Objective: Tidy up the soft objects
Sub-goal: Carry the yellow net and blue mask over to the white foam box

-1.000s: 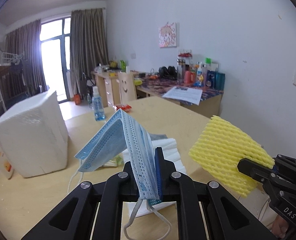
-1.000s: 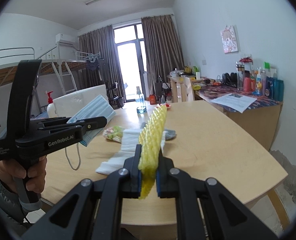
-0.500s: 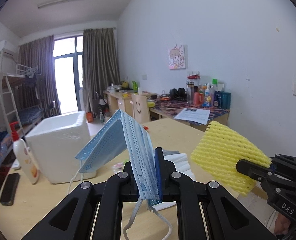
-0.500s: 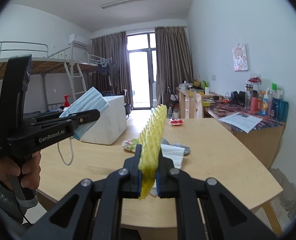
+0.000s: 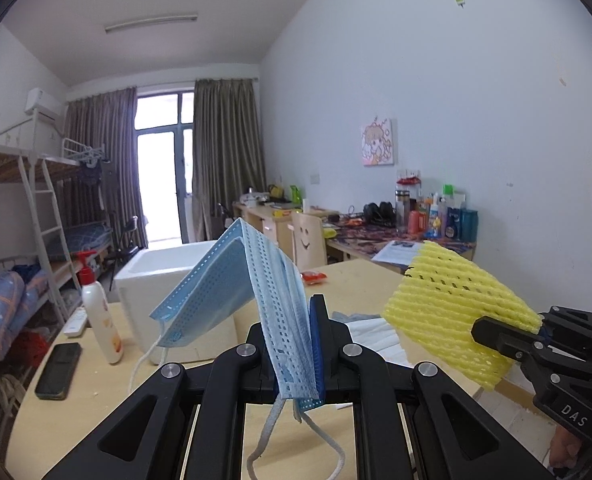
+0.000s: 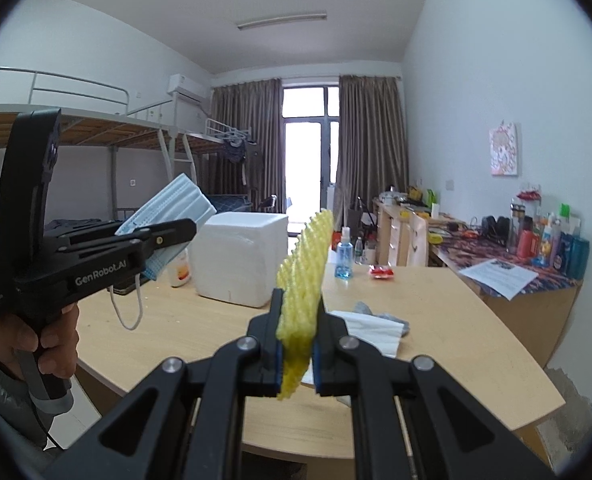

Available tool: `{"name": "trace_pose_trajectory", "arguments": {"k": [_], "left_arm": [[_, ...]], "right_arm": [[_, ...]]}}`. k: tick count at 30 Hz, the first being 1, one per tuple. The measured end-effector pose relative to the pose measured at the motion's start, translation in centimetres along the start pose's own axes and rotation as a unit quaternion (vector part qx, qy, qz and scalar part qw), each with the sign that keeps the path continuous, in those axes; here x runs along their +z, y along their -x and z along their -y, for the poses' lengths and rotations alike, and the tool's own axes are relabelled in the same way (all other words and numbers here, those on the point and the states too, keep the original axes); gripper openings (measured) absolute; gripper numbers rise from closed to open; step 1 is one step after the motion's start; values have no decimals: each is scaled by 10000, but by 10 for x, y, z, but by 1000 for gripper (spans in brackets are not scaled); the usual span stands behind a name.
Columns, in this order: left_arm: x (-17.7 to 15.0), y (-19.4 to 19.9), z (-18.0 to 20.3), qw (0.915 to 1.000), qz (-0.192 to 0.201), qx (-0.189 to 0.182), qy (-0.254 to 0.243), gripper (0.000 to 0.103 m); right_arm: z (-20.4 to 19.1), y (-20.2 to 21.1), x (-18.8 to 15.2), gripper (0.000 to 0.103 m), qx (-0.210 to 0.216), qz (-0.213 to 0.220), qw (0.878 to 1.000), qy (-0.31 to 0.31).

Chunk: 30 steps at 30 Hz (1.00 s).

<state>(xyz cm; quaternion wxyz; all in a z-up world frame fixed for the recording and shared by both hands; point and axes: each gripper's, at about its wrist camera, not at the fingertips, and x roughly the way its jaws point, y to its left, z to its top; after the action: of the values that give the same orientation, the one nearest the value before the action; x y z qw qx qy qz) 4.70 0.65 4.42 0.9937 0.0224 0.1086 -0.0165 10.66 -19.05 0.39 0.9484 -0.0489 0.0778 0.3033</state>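
My left gripper (image 5: 296, 316) is shut on a blue face mask (image 5: 251, 280), held high above the wooden table (image 5: 75, 412); its ear loops hang below. It also shows in the right wrist view (image 6: 167, 236) with the mask (image 6: 175, 204). My right gripper (image 6: 298, 320) is shut on a yellow foam net (image 6: 308, 256), held upright above the table; the net shows in the left wrist view (image 5: 452, 304) too. A white foam box (image 6: 239, 256) stands open-topped on the table. A white folded cloth (image 6: 368, 328) and a grey cloth (image 6: 380, 316) lie on the table.
A lotion pump bottle (image 5: 97, 308), a black phone (image 5: 57, 370) and a remote (image 5: 75, 322) lie left of the box. A blue spray bottle (image 6: 343, 256) and a red packet (image 6: 382, 271) sit at the far edge. A cluttered desk (image 6: 516, 256) stands to the right.
Both grippers have risen and tilted up with their loads; the table and box now sit lower in view. The grips are unchanged.
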Motion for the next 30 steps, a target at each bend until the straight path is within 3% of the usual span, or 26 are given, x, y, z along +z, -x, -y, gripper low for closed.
{"name": "trace_pose_trajectory", "arguments": {"k": [14, 30], "left_arm": [[-4, 31, -25, 9977, 275, 606, 110, 12], [-20, 31, -58, 9935, 80, 1105, 252, 12]], "right_arm": [[-33, 4, 13, 14, 333, 244, 9988, 273], [-75, -40, 10, 14, 958, 79, 9939, 549]]}}
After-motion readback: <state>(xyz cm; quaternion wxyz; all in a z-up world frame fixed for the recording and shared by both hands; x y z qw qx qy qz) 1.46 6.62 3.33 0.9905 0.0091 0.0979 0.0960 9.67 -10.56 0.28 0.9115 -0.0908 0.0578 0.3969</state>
